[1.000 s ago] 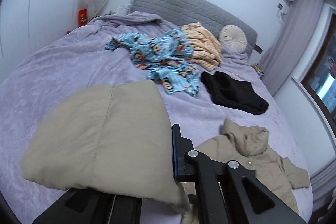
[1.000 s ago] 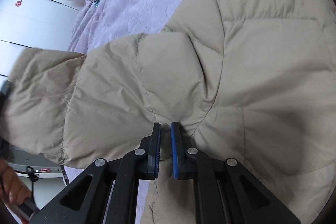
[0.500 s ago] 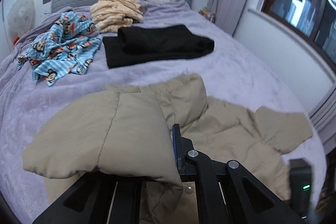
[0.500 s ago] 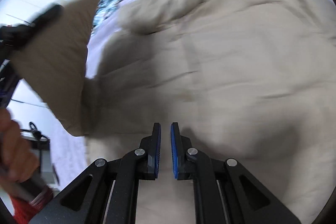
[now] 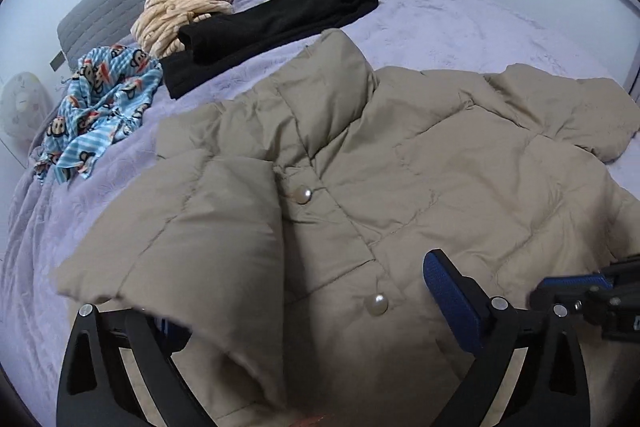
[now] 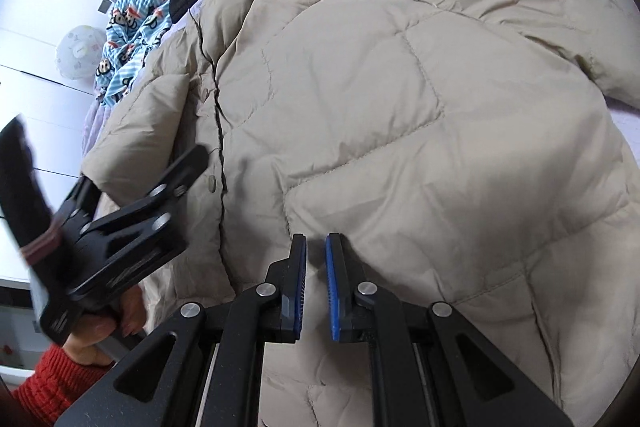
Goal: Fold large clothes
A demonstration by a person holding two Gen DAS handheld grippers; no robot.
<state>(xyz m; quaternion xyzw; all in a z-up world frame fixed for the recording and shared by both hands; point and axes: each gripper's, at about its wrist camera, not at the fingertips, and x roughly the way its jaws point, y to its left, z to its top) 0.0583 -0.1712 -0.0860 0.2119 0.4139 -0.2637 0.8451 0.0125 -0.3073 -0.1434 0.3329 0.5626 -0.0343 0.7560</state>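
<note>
L tongs (image 5: 304, 311) now gape wide: the sleeve (image 5: 188, 227) they gripped 0.5 s ago lies dropped across the coat (image 5: 460, 179) front on the bed (image 5: 460, 23). R tongs (image 6: 316, 283) nearly closed, gripping nothing. One sleeve folded in; other next.

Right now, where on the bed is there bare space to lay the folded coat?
Bare bedspread lies right of the black garment, beyond the coat. A strip lies left of the coat, below the blue pajamas. The headboard end is crowded.
</note>
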